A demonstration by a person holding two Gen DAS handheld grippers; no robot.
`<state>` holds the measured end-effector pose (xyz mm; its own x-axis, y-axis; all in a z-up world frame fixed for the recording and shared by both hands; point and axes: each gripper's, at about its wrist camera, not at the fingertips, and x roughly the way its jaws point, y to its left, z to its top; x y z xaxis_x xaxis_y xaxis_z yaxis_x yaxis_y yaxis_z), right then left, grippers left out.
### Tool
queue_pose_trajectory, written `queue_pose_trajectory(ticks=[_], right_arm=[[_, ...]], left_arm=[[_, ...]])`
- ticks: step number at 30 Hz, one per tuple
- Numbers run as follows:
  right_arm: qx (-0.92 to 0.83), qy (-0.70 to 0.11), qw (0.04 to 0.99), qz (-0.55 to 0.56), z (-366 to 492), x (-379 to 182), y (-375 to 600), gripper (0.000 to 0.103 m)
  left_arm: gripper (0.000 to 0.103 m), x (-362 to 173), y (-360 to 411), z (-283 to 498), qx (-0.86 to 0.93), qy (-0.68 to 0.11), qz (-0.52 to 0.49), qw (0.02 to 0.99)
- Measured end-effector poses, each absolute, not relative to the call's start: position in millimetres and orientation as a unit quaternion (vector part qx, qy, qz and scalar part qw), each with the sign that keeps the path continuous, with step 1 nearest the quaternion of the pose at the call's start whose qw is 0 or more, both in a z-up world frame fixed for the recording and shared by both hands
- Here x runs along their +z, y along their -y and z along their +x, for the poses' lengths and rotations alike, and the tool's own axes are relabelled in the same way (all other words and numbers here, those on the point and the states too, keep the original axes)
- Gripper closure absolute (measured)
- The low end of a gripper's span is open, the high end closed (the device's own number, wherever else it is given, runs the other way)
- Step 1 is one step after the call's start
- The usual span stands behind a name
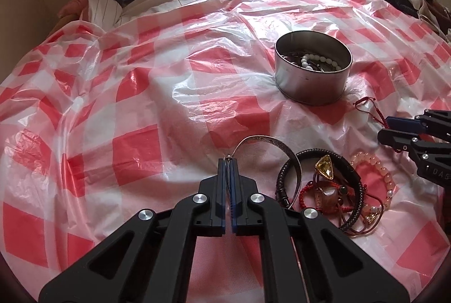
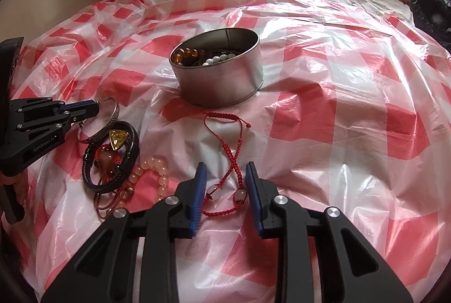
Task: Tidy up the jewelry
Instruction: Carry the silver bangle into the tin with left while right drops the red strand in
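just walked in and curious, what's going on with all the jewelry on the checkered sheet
A person with a gripper in each hand is sorting jewelry into a round metal tin that already holds beaded bracelets. The left gripper is shut on a silver bangle at the edge of a loose pile of bracelets. The right gripper is open over a red cord bracelet lying on the red-and-white plastic sheet; the cord sits between its fingers but is not pinched.

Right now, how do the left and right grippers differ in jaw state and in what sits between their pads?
The left gripper is shut on the silver bangle; the right gripper stands open. The bangle is pinched; the red cord bracelet lies loose between the right pads, untouched. Both point down at the checked plastic sheet.
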<state>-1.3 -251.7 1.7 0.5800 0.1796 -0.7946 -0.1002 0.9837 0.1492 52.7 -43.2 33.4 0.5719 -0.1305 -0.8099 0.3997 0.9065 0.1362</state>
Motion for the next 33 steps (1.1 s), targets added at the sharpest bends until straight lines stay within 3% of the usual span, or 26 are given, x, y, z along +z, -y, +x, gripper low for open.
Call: queue_pose_trajectory(ticks=[8,13,15,20,33], right_arm=[[0.078,-0.454,0.887,0.044,-0.9,0.7,251.1,0.077],[0.081,-0.45,0.888,0.046,-1.3,1.6,251.1,0.077],[0.085,-0.445,0.89,0.05,-2.1,3.5,251.3,0.086],[0.09,-0.434,0.894,0.065,-4.5,8.7,253.6,0.095],[0.105,-0.411,0.899,0.108,-5.9,21.2,264.9,0.1]], left_arm=[[0.095,26.0,37.1,57.3,-0.13,-0.45,0.154,0.87],[0.101,34.4,32.4,55.5,-0.153,-0.44,0.126,0.876],[0.101,42.4,27.6,54.2,-0.174,-0.432,0.093,0.88],[0.101,53.8,16.9,53.9,-0.2,-0.421,0.038,0.884],[0.101,58.3,33.5,48.2,-0.209,-0.402,0.044,0.89]])
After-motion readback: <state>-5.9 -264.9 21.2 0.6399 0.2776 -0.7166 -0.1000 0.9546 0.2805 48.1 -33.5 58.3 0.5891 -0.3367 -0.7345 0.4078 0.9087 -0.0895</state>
